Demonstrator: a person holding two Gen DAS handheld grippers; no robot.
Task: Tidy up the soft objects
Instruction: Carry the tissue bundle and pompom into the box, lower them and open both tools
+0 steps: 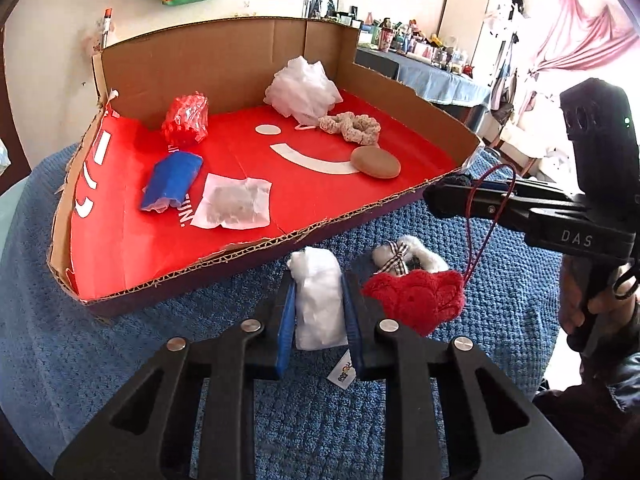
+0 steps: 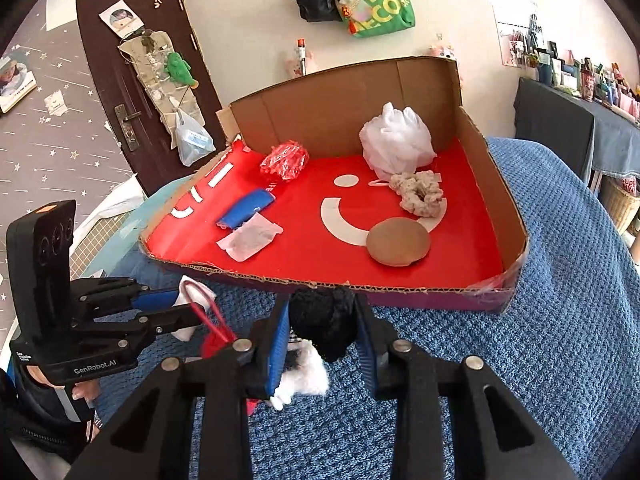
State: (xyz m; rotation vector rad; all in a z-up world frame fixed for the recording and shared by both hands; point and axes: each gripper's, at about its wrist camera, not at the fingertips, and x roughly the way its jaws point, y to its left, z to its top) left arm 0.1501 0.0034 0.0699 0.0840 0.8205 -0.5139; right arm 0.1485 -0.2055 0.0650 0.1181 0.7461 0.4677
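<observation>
On the blue knit blanket (image 1: 120, 340), just in front of a cardboard tray (image 1: 256, 246) lined in red with a white smiley print: 2 hand-held grippers, side by side, each closed on something soft.

Left gripper (image 1: 320, 280): blue pads pressed in from both sides on a white soft bundle (image 1: 320, 312), pinched upright, base touching the blanket, a small paper tag (image 1: 340, 372) hanging beneath. Seen from the right wrist view too, at the left edge, white stuff at the fingertips.

Right gripper (image 2: 322, 304): fingers drawn in on a black fuzzy piece (image 2: 324, 328), pads squeezing it, held just short of the tray's front edge. Below it, a tuft of white fluff (image 2: 304, 376); cannot tell whether joined to the black piece or apart from it.

Between the 2 grippers, on the blanket: a red plush heart (image 1: 416, 300), touching a white plush bit with a checked ribbon (image 1: 430, 260) just behind. From the heart, a thin red cord (image 1: 476, 240) rising and crossing the right gripper's fingers.

Already inside the tray, 6 things:
- white mesh pouf (image 1: 304, 88), at the back wall
- crocheted scrunchie (image 1: 352, 128), just beside the pouf
- brown round pad (image 1: 376, 163), near the right wall, lying over the end of the smile
- red crumpled net (image 1: 186, 120), back left
- blue folded cloth (image 1: 170, 184), left
- white sachet (image 1: 236, 206), just beside the cloth
</observation>
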